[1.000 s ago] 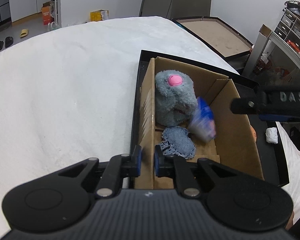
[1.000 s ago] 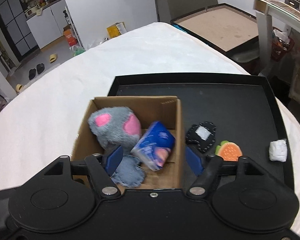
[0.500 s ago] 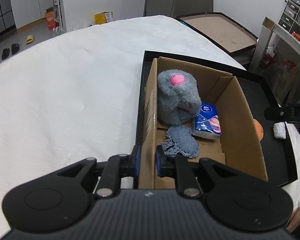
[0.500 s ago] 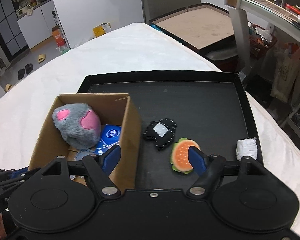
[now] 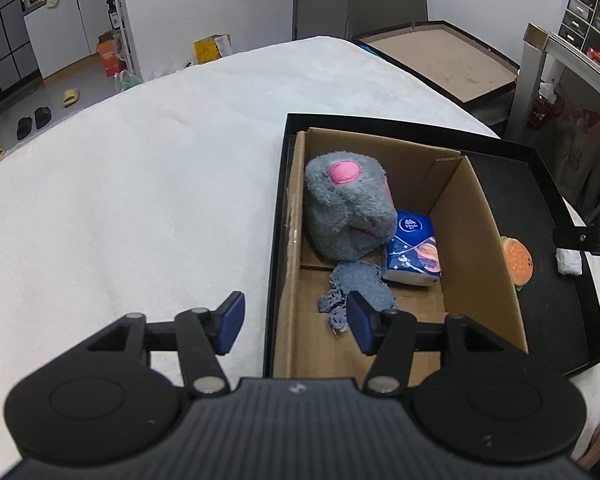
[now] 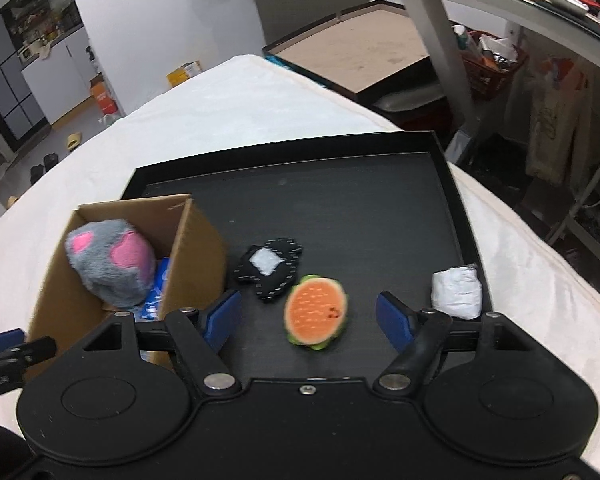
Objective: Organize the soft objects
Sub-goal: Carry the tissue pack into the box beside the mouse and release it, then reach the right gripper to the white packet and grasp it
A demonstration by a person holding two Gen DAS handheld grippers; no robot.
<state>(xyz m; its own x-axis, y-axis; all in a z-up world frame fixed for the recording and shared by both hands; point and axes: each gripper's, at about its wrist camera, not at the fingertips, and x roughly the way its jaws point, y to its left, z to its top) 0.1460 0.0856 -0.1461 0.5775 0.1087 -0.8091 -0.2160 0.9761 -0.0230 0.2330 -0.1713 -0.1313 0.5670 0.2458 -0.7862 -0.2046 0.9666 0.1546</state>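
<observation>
Burger plush [image 6: 316,316]: loose on black tray [image 6: 340,200], centred just ahead of the right fingers [image 6: 308,318], spread wide, empty, likely framing it for pickup.
Cardboard box [image 5: 484,240]: filled with sorted items.
Left fingers [image 5: 296,326]: wide, empty, straddling box's near wall.

Left hand-held gripper [image 5: 296,322] agape over box [image 5: 496,264].

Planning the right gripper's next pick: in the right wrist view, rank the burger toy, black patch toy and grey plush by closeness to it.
From the right gripper:
1. Burger toy, between its fingers.
2. Black patch toy, just beyond, left.
3. Grey plush, far left, inside the cardboard box.
</observation>
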